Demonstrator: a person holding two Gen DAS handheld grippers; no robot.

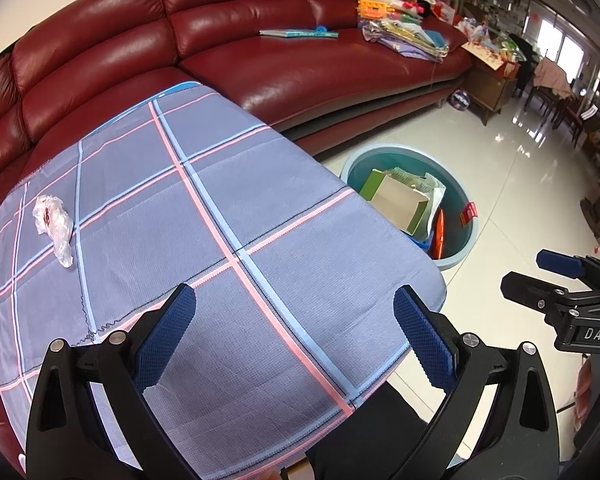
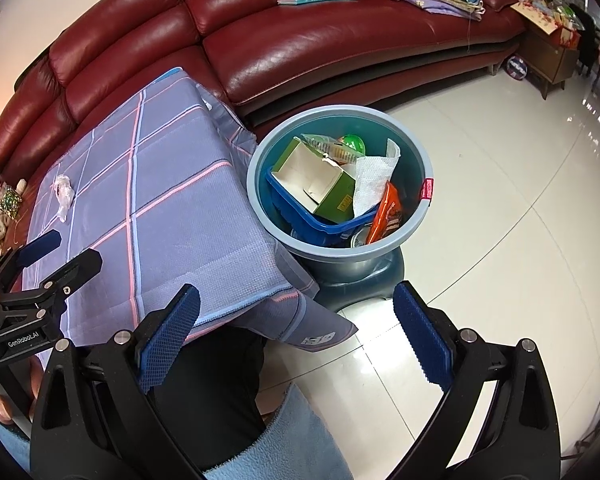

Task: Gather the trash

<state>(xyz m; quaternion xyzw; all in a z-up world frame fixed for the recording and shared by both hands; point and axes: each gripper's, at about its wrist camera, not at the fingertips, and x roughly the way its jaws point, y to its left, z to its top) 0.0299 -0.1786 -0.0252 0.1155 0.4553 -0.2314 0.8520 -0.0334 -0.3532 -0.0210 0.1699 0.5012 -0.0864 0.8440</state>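
A crumpled clear plastic wrapper with a red mark lies at the far left of the checked blue-grey tablecloth; it also shows small in the right wrist view. A light blue trash bucket stands on the floor right of the table, holding a green carton, white paper, an orange packet and a blue basket. My left gripper is open and empty above the table's near edge. My right gripper is open and empty, above the table corner and floor, short of the bucket.
A dark red leather sofa curves behind the table, with a thin book and a pile of bags and clothes on it. Glossy white tile floor lies to the right. A wooden cabinet stands past the sofa's end.
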